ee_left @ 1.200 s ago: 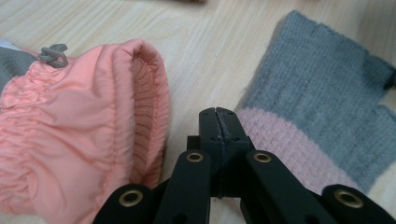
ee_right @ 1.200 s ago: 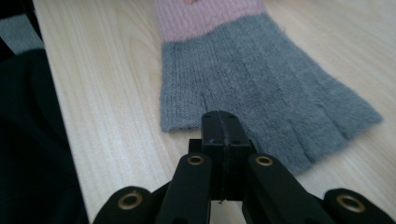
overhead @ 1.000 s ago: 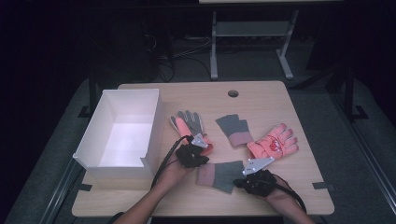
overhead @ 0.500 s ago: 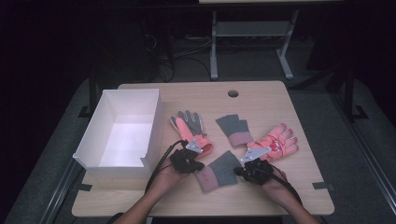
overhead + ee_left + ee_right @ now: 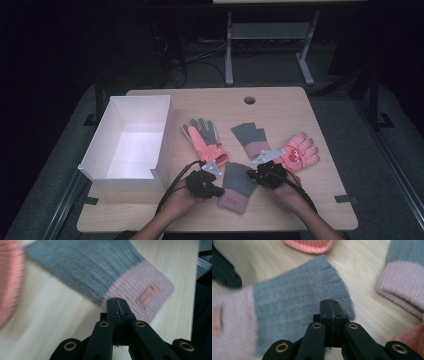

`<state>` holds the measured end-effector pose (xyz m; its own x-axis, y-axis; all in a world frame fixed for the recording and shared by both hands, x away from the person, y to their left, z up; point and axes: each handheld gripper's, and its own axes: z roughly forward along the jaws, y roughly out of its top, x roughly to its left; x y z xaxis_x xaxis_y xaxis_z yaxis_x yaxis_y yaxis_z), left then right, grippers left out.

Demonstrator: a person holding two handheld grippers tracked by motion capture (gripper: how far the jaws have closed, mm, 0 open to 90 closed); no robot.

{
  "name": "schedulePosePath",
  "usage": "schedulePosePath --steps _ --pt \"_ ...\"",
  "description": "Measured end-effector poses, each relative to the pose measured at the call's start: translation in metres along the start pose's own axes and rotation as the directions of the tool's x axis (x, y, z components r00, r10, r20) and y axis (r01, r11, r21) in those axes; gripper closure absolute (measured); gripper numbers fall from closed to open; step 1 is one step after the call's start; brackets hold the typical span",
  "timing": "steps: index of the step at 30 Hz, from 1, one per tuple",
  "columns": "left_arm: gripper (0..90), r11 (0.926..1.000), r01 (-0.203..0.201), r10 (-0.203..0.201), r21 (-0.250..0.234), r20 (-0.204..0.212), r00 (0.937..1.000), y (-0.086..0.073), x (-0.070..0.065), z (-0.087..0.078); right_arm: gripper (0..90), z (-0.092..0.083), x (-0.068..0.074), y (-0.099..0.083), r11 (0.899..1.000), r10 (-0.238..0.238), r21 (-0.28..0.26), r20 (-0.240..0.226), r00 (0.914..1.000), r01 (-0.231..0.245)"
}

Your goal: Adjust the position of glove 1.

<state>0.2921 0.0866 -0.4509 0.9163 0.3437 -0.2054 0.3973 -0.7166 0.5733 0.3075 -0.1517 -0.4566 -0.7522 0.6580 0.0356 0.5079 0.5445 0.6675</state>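
While both grippers flank it at the near edge of the table (image 5: pixel 310 105), the grey mitten (image 5: pixel 237 186) with the pink cuff lies flat between them — left gripper (image 5: pixel 117 300) at its cuff, right gripper (image 5: pixel 330 301) at its finger end, each with jaws pressed together, empty.

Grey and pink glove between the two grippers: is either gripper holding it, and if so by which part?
Neither. The left gripper and right gripper are both shut with nothing between the jaws; their tips sit at the grey and pink glove's edges.
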Motion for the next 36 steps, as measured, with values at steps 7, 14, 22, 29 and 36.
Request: schedulePosePath --steps 7,14,22,29,36 --pt "89.8 0.9986 -0.053 0.053 0.005 0.042 0.9977 0.008 -0.014 0.01 90.0 -0.008 0.005 -0.003 1.0 -0.009 -0.013 -0.014 0.9999 0.009" --pt "89.8 0.9974 -0.066 0.067 -0.027 0.028 0.9973 0.02 -0.014 0.012 90.0 -0.014 0.005 -0.007 1.0 -0.003 -0.012 -0.004 1.0 0.003" --pt "89.8 0.9965 -0.053 0.049 -0.064 -0.058 0.9971 0.041 0.015 0.013 90.0 -0.025 0.004 -0.021 1.0 0.021 0.012 -0.005 0.9998 -0.021" --pt "89.8 0.999 -0.036 0.034 -0.025 -0.072 0.9968 0.043 0.024 0.026 90.0 -0.021 0.001 -0.021 0.999 0.025 0.029 -0.013 0.9996 -0.025" --pt "89.9 0.9999 -0.007 0.006 -0.012 -0.077 0.997 0.035 0.023 0.021 90.0 -0.009 0.003 -0.013 0.999 -0.006 0.045 -0.001 1.0 0.006"
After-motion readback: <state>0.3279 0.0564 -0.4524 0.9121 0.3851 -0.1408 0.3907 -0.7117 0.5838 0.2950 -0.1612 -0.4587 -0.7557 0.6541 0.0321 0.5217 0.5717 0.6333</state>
